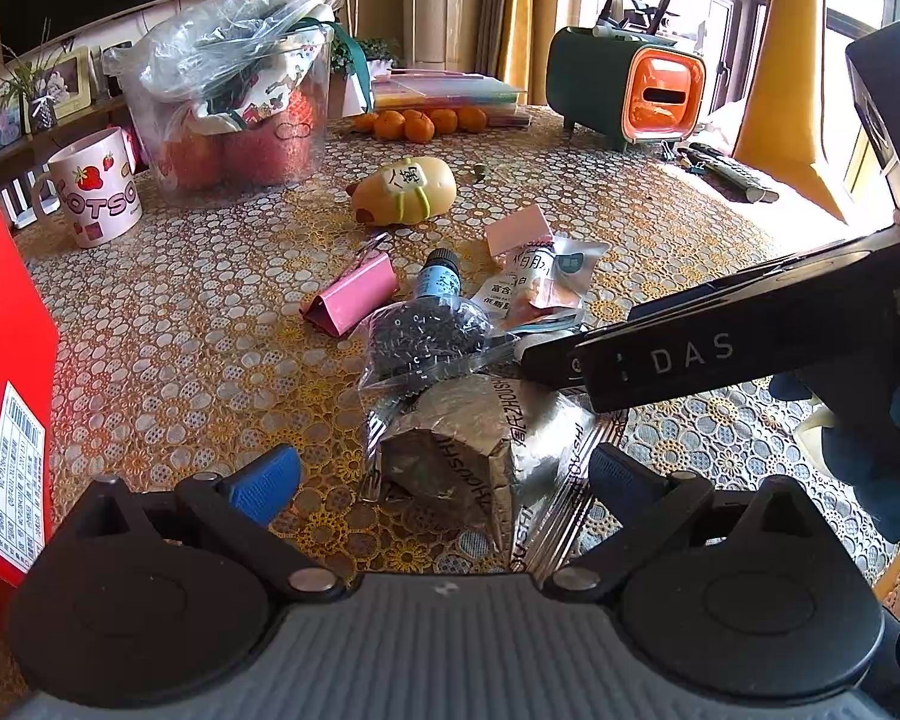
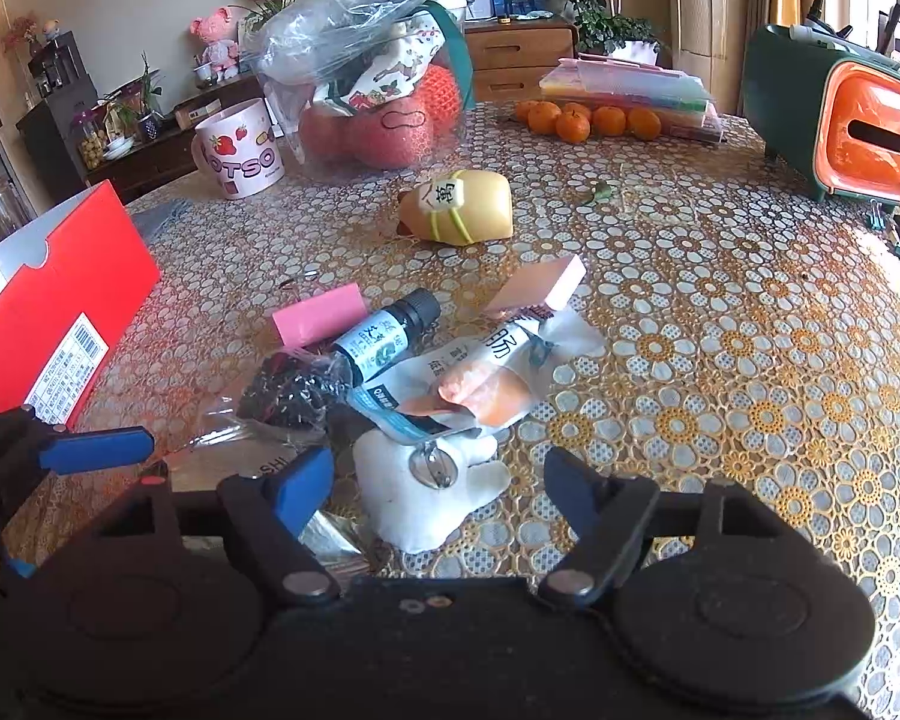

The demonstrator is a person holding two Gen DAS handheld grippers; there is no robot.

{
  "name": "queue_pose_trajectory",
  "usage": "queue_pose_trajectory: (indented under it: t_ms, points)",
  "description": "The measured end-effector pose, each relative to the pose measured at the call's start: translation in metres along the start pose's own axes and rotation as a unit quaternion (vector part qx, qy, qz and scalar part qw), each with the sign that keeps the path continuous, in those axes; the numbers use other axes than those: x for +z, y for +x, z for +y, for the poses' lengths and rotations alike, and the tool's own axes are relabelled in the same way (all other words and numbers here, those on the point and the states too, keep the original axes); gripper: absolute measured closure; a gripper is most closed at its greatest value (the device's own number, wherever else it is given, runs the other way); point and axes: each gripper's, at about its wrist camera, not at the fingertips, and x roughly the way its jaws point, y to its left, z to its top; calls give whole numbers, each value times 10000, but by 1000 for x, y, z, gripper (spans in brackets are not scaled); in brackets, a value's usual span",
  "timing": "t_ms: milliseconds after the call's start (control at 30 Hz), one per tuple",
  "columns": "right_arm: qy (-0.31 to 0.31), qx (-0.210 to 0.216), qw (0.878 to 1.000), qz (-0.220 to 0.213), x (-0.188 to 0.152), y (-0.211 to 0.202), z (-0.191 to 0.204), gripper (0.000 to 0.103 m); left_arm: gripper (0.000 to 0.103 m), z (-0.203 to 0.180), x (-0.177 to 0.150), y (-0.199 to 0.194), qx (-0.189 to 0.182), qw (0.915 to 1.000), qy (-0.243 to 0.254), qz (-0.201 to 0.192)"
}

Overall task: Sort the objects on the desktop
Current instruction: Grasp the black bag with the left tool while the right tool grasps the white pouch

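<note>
Silver crinkled foil packet lies printed, creased.

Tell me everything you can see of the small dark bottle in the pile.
The bottle is small, of dark glass as it looks, with a black ribbed screw cap, on, and a pale blue label with dark print. It lies on its side on the tablecloth, cap pointing away toward the yellow toy. Its base is against the clear bag of dark bits; a snack packet lies beside it and the pink clip on its other side. Neither claw touches it.
</note>
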Motion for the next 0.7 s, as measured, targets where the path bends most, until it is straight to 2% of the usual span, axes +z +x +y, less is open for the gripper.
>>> queue_pose_trajectory:
  t_ms: [300,533,700]
  points:
    - [40,-40,10000,67,-3,6,0,32,3,1,2,2,-155,9998,-98,-31]
    - [-12,-49,10000,67,-3,6,4,42,28,0,0,1,-306,9992,-248,77]
    - [13,-60,10000,66,-5,4,5,46,36,1,2,-3,-281,9989,-350,99]
